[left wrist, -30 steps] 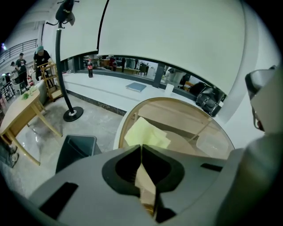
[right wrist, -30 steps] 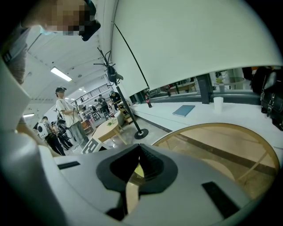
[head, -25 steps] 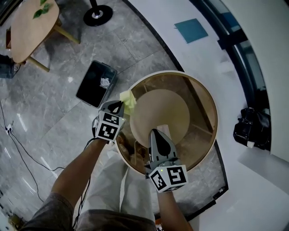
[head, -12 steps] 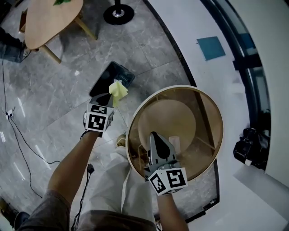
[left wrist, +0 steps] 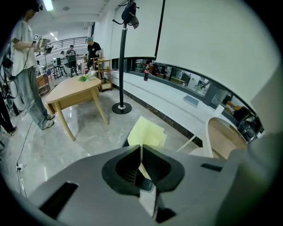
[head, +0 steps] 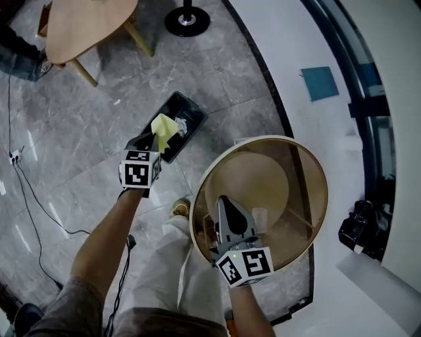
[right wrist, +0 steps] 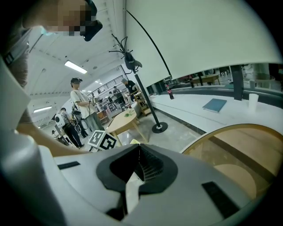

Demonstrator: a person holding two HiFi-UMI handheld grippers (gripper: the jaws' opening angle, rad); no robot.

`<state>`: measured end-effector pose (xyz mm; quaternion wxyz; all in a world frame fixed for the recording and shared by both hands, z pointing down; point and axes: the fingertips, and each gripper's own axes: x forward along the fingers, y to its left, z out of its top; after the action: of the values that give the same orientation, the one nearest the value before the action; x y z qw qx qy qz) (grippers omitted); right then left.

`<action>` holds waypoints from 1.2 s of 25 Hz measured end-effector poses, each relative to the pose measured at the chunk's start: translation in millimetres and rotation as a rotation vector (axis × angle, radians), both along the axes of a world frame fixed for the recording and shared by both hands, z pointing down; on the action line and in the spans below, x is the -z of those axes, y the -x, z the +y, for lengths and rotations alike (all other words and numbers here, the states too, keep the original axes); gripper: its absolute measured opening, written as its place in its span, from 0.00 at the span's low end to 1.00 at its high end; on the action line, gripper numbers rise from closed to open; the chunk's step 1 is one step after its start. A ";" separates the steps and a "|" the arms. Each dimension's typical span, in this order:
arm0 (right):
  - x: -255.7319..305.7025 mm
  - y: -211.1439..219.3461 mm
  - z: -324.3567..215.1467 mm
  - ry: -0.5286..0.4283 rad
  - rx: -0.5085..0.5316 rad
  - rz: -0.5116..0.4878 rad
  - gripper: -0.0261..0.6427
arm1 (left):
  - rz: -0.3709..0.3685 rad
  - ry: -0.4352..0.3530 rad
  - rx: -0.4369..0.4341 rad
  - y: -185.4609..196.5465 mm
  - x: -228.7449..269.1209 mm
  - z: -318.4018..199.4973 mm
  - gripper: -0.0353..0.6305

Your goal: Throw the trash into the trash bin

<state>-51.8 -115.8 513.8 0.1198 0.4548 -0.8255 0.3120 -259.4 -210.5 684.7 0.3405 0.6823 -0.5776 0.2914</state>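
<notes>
Grey marble floor [head: 79,131] fills the left half of the head view, and a round bench [head: 316,178] with a glass top and a pale wooden rim takes up the lower right. A wooden table [head: 85,20] stands at the upper left, with the black round base of a stand [head: 187,20] just right of it at the top edge. The trash bin [head: 176,104] — black, rectangular and open — sits on the floor above and left of the bench, well apart from the wooden table, with some white scraps in it. The left hand-held gripper [head: 148,139] reaches out over the floor at centre left, its jaws clamped on a sheet of yellow paper [head: 163,126]. In the head view the sheet lies across the bin's opening. In the left gripper view the paper [left wrist: 148,132] sticks up from between the closed jaws of that gripper [left wrist: 141,148]. The right hand-held gripper [head: 225,199] is at the lower centre, over the near edge of the bench. Its own view shows the jaws [right wrist: 139,148] together with nothing between them. A small pale thing [head: 260,219] rests on the bench just right of its tip — too small to tell what it is.
</notes>
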 end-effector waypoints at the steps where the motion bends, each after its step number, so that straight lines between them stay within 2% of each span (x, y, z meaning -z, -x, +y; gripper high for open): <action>1: -0.2 0.7 -1.0 0.000 0.003 0.001 0.07 | 0.001 0.002 0.009 1.1 -0.7 0.0 0.09; 11: -7.9 0.2 -3.8 0.018 0.002 0.003 0.07 | -0.031 -0.008 0.087 18.5 -6.5 -3.1 0.10; 12: -9.1 0.2 -3.7 0.020 0.000 0.002 0.07 | -0.031 -0.013 0.090 18.6 -6.7 -4.4 0.11; 14: -10.3 1.9 -3.2 0.022 0.004 0.003 0.07 | -0.025 -0.018 0.094 19.0 -8.2 -5.1 0.23; 18: -13.1 4.0 -3.7 0.026 0.005 0.000 0.07 | -0.011 -0.001 0.092 18.2 -13.3 -2.8 0.29; 30: -8.4 -6.1 2.3 0.019 -0.042 0.000 0.07 | 0.011 -0.021 0.053 0.7 -2.5 -1.4 0.29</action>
<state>-45.7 -113.5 522.2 0.1173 0.4710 -0.8128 0.3221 -260.1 -211.9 687.1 0.3440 0.6720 -0.5965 0.2723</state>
